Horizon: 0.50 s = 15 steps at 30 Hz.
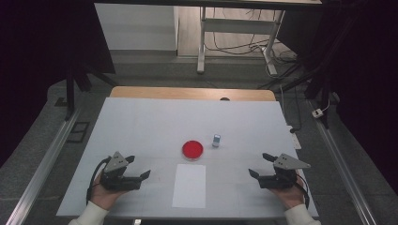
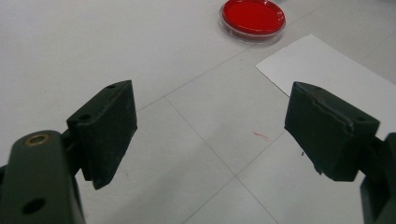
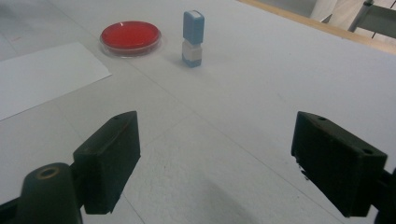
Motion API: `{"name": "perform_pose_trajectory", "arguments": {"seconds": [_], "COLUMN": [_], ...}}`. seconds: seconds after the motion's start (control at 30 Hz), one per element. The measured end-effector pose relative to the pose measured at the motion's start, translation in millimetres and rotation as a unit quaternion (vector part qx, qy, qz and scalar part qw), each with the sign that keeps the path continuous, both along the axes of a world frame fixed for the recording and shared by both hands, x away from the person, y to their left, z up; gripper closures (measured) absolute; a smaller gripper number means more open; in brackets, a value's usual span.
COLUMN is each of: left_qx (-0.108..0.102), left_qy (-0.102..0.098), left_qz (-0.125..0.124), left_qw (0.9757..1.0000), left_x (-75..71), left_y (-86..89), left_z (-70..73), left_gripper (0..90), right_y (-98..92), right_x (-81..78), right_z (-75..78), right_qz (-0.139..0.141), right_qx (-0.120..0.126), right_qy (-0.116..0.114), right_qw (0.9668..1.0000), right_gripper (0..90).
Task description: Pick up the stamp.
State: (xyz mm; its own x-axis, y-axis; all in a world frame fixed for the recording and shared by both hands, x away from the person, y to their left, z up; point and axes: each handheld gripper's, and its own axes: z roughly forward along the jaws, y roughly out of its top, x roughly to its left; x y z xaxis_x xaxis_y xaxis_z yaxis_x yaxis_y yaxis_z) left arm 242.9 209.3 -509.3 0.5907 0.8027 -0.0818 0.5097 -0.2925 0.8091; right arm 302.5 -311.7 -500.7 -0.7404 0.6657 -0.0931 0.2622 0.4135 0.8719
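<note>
A round red dish (image 1: pixel 193 149) sits near the middle of the white table (image 1: pixel 141 122); it also lies at the top of the left gripper view, dish (image 2: pixel 252 17), and at upper left of the right gripper view, dish (image 3: pixel 130 36). A small blue and white upright block (image 1: pixel 216 140) stands just right of it, block (image 3: pixel 193 38). A white paper sheet (image 1: pixel 189 185) lies in front of the dish, sheet (image 2: pixel 336 70), sheet (image 3: pixel 42 74). My left gripper (image 1: pixel 140 168) rests at front left, open and empty. My right gripper (image 1: pixel 260 165) rests at front right, open and empty.
A wooden strip (image 1: pixel 192 93) borders the table's far edge. Beyond it stand a desk frame (image 1: pixel 234 28) and cables on the floor. Metal rails (image 1: pixel 47 154) run along both sides of the table.
</note>
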Motion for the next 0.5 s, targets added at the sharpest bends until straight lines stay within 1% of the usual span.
{"name": "perform_pose_trajectory", "arguments": {"seconds": [0.07, 0.2, 0.27, 0.3, 0.4, 0.43, 0.47, 0.5], "left_qx": [0.001, 0.001, 0.001, 0.005, 0.005, 0.008, 0.018, 0.018], "left_qy": [0.003, 0.009, 0.009, 0.007, 0.004, 0.004, 0.000, 0.000], "left_qz": [-0.001, -0.004, -0.004, 0.000, 0.002, 0.002, 0.003, 0.003], "left_qw": [1.0000, 0.9999, 1.0000, 1.0000, 1.0000, 1.0000, 0.9998, 0.9998], "left_x": [0.5, 1.6, 1.9, 1.3, -0.3, -0.3, 1.0, 1.0], "left_y": [0.7, 1.2, 1.1, 0.5, -0.5, -1.3, -3.6, -3.6], "left_z": [-0.4, -1.9, -2.0, -2.8, -4.4, -5.1, -5.9, -5.9], "left_gripper": [17.0, 16.9, 16.9, 17.0, 17.2, 17.2, 17.2, 17.2], "right_y": [0.6, 0.2, -0.4, -1.1, -2.8, -3.2, -3.5, -3.8], "right_x": [-0.5, -1.3, -0.9, -0.7, 1.4, 2.5, 3.3, 4.2], "right_z": [-0.4, 0.4, 0.9, 1.8, 2.8, 2.9, 3.1, 3.5], "right_qz": [-0.001, -0.001, 0.001, 0.000, -0.004, -0.005, -0.007, -0.007], "right_qx": [-0.005, -0.005, 0.003, 0.003, 0.017, 0.021, 0.024, 0.026], "right_qy": [0.001, 0.000, -0.004, -0.005, -0.004, -0.002, -0.001, -0.001], "right_qw": [1.0000, 1.0000, 1.0000, 1.0000, 0.9998, 0.9998, 0.9997, 0.9996], "right_gripper": [17.7, 19.8, 20.9, 21.5, 22.7, 22.9, 23.2, 23.5]}}
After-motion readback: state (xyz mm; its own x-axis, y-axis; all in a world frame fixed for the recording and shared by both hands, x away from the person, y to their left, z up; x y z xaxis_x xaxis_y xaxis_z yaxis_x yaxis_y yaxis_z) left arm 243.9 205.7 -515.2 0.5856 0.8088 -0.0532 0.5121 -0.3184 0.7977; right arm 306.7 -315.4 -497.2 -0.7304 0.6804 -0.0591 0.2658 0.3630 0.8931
